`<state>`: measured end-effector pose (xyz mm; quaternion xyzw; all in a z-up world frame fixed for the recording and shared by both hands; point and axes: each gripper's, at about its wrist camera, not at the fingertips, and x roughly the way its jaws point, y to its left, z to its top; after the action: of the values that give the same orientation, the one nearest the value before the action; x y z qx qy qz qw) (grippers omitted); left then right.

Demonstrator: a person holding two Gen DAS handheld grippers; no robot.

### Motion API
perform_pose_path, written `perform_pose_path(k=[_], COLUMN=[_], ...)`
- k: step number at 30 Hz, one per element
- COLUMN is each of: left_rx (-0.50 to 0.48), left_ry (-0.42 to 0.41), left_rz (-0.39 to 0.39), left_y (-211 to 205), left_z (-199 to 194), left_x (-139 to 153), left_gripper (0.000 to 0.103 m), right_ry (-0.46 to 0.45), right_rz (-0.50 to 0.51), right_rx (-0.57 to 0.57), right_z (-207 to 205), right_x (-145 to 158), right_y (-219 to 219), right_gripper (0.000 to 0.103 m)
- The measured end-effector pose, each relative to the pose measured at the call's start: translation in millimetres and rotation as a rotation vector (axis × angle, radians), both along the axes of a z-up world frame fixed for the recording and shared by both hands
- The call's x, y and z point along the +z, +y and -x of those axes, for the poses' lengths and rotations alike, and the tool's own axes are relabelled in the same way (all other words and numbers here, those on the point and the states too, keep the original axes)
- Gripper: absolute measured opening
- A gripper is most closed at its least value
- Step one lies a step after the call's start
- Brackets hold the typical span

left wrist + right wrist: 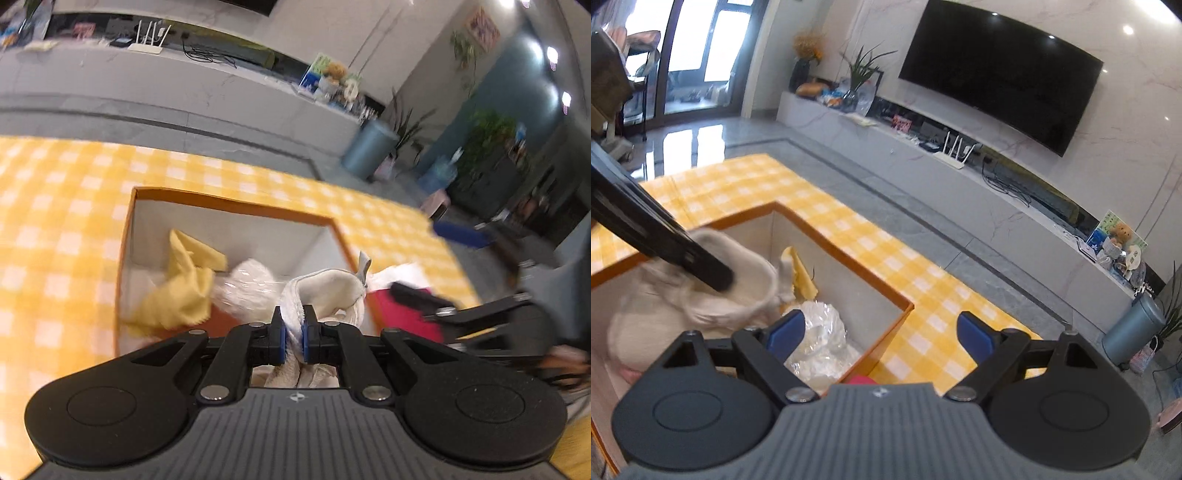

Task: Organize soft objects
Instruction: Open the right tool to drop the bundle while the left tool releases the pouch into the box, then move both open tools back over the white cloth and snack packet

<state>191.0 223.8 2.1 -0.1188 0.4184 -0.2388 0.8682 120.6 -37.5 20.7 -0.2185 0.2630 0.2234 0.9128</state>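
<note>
Left wrist view: the left gripper (293, 334) is clamped nearly shut on a white cloth (325, 291), which bunches up ahead of the pads and trails back beneath them. The gripper tilts downward over the box (229, 202), an orange-rimmed carton on the check tablecloth (66, 177); inside lie a yellow cloth (184, 280) and a clear-wrapped bundle (247, 291). Risk: the cloth overhangs the box's right wall, so a release here could leave it draped over the rim or snagged on the right gripper (428, 299), which stands close by beside a red item (402, 314). The picture is blurred, so the exact clearance cannot be told. Right wrist view: the right gripper (879, 332) stands wide open and holds nothing, angled down over the box's near corner (905, 306). The left gripper's finger (701, 264) crosses from upper left with the white cloth (713, 295) hanging over the box interior. Risk: the two tools are near; closing or advancing the right one could catch the bundle (820, 332) or the hanging cloth.
</note>
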Motion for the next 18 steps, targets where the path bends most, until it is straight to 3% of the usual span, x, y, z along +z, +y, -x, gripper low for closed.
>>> perform_pose_path(k=[7, 10, 12, 18], left_rx=[0.095, 0.139, 0.148, 0.200], left_ry=[-0.123, -0.123, -0.140, -0.313], left_rz=[-0.282, -0.288, -0.279, -0.261], left_y=[-11.9, -8.5, -7.1, -10.7], left_z=[-12.7, -11.6, -9.2, 1.9], left_x=[-2.4, -1.8, -1.9, 17.4], left_gripper=[0.015, 0.029, 0.059, 0.087], right_ry=[-0.004, 0.000, -0.005, 0.015], right_rz=[-0.007, -0.013, -0.003, -0.014], right_rx=[-0.009, -0.009, -0.009, -0.015], right_z=[3.4, 4.3, 3.4, 2.0], right_x=[0.8, -1.8, -3.6, -7.8], right_y=[-7.1, -8.9, -8.5, -10.4], right_gripper=[0.081, 0.081, 0.080, 0.080])
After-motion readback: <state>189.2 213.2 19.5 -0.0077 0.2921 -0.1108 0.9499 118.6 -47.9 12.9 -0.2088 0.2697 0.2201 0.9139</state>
